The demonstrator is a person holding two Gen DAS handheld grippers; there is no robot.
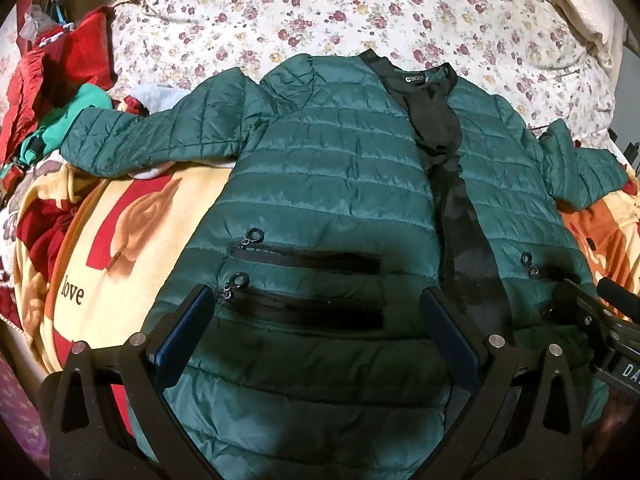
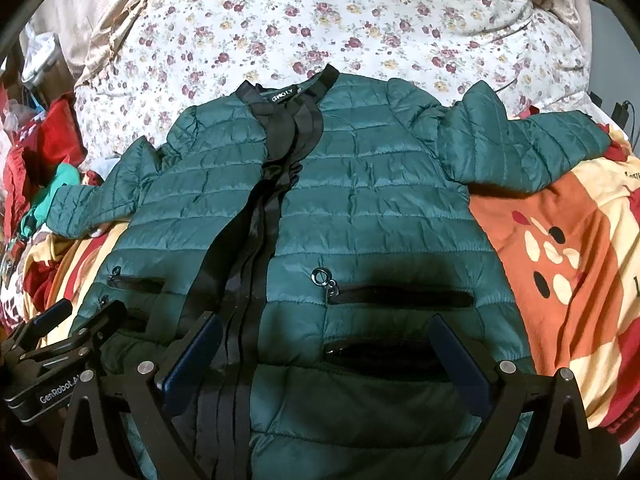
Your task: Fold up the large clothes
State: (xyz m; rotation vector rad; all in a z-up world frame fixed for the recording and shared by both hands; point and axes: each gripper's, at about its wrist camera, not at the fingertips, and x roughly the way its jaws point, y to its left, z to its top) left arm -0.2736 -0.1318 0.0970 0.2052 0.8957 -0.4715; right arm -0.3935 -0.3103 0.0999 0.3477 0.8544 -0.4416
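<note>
Bed (image 1: 360, 8): jacket (image 1: 320, 184) beneath parted jaws

Your left tool (image 1: 316, 328) and right tool (image 2: 326, 356) are black frames with dark blue pads and round silver screws. One body reads "GenRobot" in white letters.

I count one green quilted jacket (image 1: 328, 168) ahead of my tools, with two sleeves and four zip pockets: two under my left gripper (image 1: 316, 300), two under my right gripper (image 2: 324, 328). Two grippers, four blue fingers in all.
</note>
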